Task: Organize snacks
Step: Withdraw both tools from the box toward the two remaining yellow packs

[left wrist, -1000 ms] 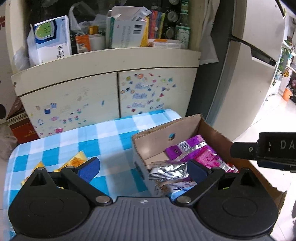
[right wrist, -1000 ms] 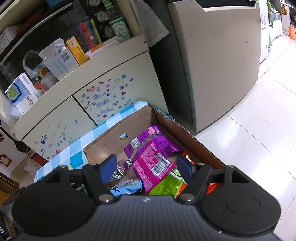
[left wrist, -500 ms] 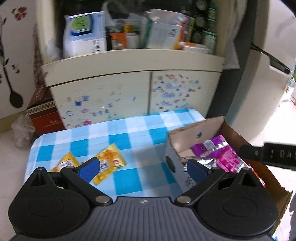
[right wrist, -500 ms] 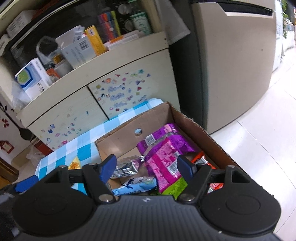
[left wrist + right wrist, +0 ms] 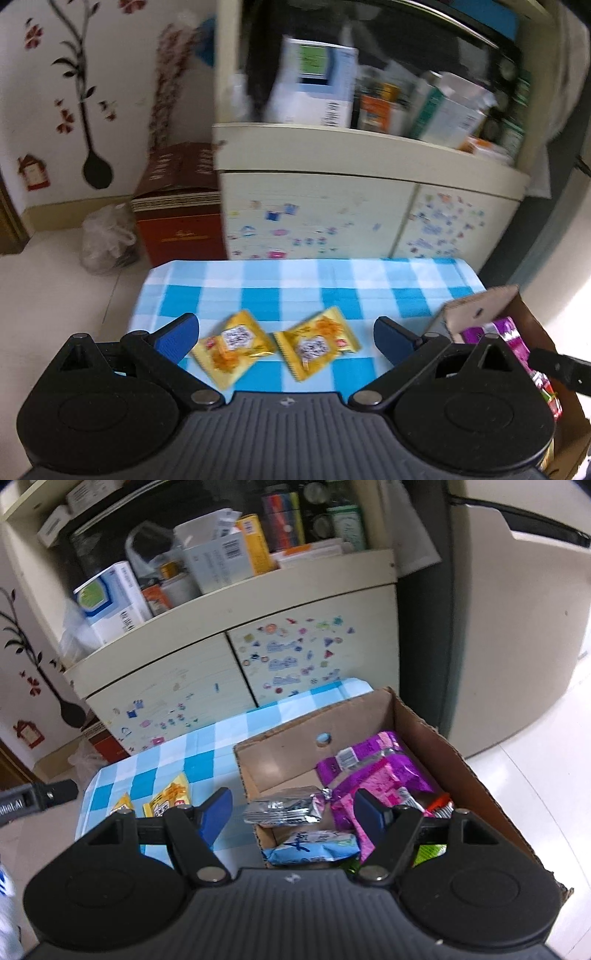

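Two yellow snack packets lie flat on the blue checked tablecloth: one on the left and one on the right. My left gripper is open and empty, hovering above them with both between its fingers. The cardboard box stands at the table's right end and holds purple, silver and light blue packets. My right gripper is open and empty above the box's left wall. The yellow packets also show in the right wrist view.
A cream cabinet with stickers stands behind the table, its shelf full of boxes and bottles. A red carton and a plastic bag sit on the floor to the left. A fridge stands to the right.
My left gripper has swung left from the box to above the two yellow packets. My right gripper has shifted left over the box's left wall. Both stay open.
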Demonstrator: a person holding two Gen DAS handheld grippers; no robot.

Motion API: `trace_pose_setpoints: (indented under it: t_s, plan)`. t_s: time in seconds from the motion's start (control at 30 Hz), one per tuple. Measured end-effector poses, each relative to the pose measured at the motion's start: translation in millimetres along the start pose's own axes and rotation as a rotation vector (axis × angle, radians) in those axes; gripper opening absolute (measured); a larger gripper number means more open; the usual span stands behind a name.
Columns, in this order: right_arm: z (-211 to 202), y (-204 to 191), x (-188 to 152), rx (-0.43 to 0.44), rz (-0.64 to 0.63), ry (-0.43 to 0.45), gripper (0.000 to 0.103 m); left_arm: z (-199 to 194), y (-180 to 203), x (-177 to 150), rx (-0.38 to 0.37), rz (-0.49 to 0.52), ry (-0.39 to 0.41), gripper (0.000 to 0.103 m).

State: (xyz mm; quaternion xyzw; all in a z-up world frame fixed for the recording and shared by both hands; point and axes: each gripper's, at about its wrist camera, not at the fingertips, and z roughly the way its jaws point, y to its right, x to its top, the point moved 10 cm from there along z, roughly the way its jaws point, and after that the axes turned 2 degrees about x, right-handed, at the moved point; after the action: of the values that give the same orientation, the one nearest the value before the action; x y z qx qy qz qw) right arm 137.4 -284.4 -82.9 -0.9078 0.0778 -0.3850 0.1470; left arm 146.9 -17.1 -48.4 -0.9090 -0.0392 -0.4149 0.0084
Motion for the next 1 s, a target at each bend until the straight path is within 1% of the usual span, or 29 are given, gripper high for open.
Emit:
trace_pose_setpoints:
  t_s: [0.2, 0.33, 0.5, 0.57, 0.7, 0.77, 0.83, 1.0]
  plan:
    - [-1, -20, -3, 0.038, -0.068, 0.011, 0.073, 6, -40, -1, 0.057, -0.07, -0.002, 0.103]
    - [1, -37, -8, 0.068, -0.113, 0.006, 0.073, 21, -64, -11, 0.105, -0.115, -0.036, 0.103]
    - [6, -63, -16, 0.125, -0.178, -0.005, 0.073, 43, -80, -21, 0.12, -0.188, -0.081, 0.103]
    - [8, -73, -20, 0.147, -0.215, -0.007, 0.073, 54, -81, -24, 0.104, -0.198, -0.097, 0.103]
    - [13, -89, -29, 0.188, -0.261, -0.024, 0.073, 73, -80, -30, 0.084, -0.14, -0.099, 0.103]
    - [17, -94, -31, 0.196, -0.279, -0.029, 0.073, 81, -77, -33, 0.053, -0.073, -0.084, 0.103]
    - [22, -96, -33, 0.201, -0.278, -0.04, 0.073, 87, -74, -37, 0.043, 0.001, -0.086, 0.102]
    - [38, -97, -39, 0.228, -0.217, -0.101, 0.073, 104, -64, -50, 0.016, 0.182, -0.077, 0.102]
